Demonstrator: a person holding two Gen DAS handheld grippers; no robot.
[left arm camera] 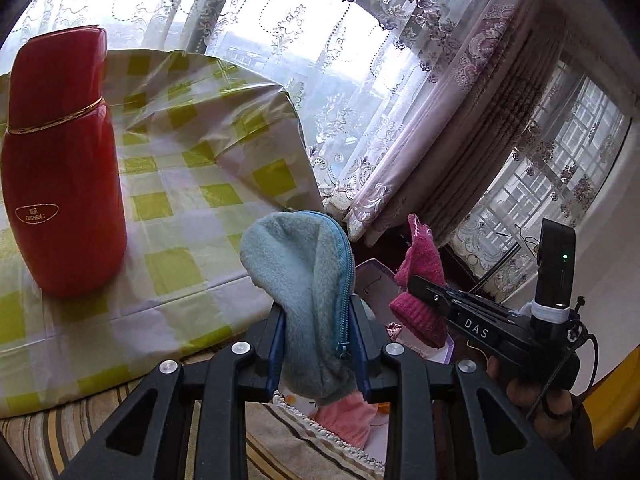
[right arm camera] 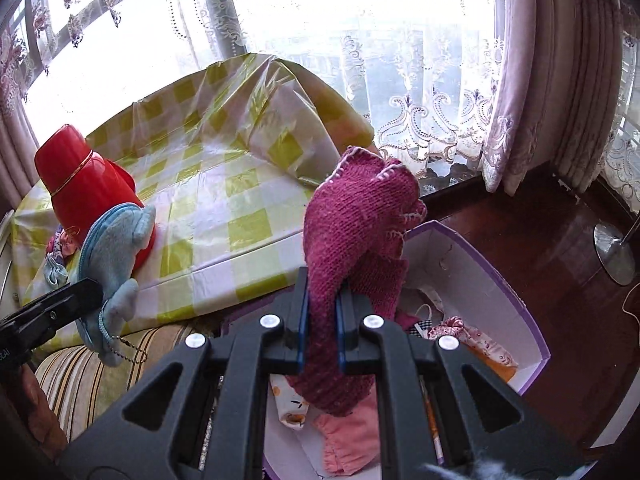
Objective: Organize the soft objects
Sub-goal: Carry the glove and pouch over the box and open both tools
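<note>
My left gripper (left arm camera: 318, 316) is shut on a light blue plush pouch (left arm camera: 298, 276) with a blue zipper, held up near the table's edge. In the right wrist view the same plush pouch (right arm camera: 116, 264) hangs from the left gripper (right arm camera: 94, 290), its ball chain dangling. My right gripper (right arm camera: 322, 312) is shut on a magenta knitted piece (right arm camera: 356, 224), held above a white box with a purple rim (right arm camera: 480, 276). That knitted piece (left arm camera: 420, 276) also shows in the left wrist view, clamped in the right gripper (left arm camera: 414, 286).
A red thermos (left arm camera: 60, 160) stands on the table under a green-and-white checked cloth (left arm camera: 192, 184). The box holds several soft items, among them pink fabric (right arm camera: 352, 436). Lace curtains (left arm camera: 420, 120) hang behind. A striped cushion (right arm camera: 80, 376) lies below the table. A metal stand base (right arm camera: 614, 250) sits on the wooden floor.
</note>
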